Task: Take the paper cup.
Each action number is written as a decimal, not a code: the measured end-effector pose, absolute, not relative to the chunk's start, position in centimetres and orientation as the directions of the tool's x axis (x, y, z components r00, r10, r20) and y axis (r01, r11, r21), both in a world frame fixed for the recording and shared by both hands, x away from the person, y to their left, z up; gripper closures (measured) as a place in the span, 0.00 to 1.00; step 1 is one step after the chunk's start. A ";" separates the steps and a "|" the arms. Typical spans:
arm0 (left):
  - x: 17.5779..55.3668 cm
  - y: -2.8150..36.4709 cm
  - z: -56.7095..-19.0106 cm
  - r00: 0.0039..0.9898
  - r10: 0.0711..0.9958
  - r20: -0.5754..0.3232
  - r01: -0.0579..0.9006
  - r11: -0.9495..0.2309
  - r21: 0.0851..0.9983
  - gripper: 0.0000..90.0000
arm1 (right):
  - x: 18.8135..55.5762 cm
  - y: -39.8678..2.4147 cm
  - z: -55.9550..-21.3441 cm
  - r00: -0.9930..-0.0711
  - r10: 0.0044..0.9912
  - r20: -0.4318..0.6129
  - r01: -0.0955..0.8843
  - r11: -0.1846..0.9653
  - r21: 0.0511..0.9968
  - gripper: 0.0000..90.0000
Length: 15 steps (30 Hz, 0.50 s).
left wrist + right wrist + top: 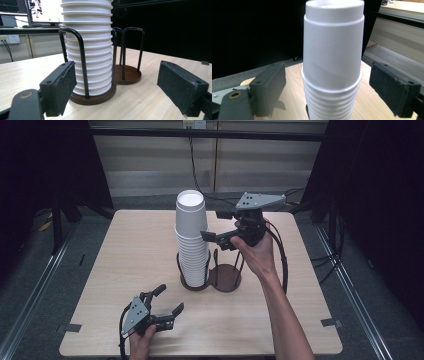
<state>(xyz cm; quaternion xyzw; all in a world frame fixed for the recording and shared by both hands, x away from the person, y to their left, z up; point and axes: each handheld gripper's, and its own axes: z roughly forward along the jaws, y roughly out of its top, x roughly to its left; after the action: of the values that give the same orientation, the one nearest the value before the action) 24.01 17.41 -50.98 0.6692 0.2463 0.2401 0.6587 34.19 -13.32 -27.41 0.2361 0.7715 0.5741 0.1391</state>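
Two tools: a person holds one in each hand at the table (125,250).
Left tool (167,301): jaws spread apart, nothing between them; it rests low near the table's front edge, well apart from the rack, and points toward it.
Right tool (214,227): jaws spread wide, level with the upper part of the cup stack; in the right gripper view the top cup (333,45) stands between the two pads, touching neither.
Cup stack (192,245): white cups nested upside down, standing upright in the left ring of the rack, near the middle of the table.
Rack (225,277): two round dark brown bases side by side with black wire loops; the right base (128,75) holds no cups.
Behind the table: cables (195,165) and a pale wall.
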 end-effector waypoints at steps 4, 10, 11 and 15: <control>24.0 17.4 -51.0 0.764 0.646 -0.002 0.013 -0.012 1.000 0.17 | 34.6 -12.9 -26.6 -0.854 0.519 0.046 0.200 0.244 0.949 0.15; 24.0 17.4 -51.0 0.763 0.646 -0.009 0.017 -0.006 1.000 0.17 | 35.5 -12.1 -25.9 -0.857 0.515 0.033 0.202 0.276 0.939 0.15; 24.0 17.4 -51.0 0.764 0.646 -0.003 0.013 -0.011 1.000 0.17 | 35.8 -11.9 -25.7 -0.857 0.515 0.033 0.201 0.274 0.940 0.15; 24.0 17.4 -51.0 0.764 0.645 -0.002 0.013 -0.012 1.000 0.17 | 36.3 -11.4 -25.3 -0.857 0.514 0.030 0.206 0.289 0.935 0.15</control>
<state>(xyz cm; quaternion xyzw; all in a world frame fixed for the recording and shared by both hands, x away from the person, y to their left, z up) 24.02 17.41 -50.98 0.6694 0.2458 0.2401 0.6586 36.28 -11.43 -25.26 0.2276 0.7905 0.5511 0.1400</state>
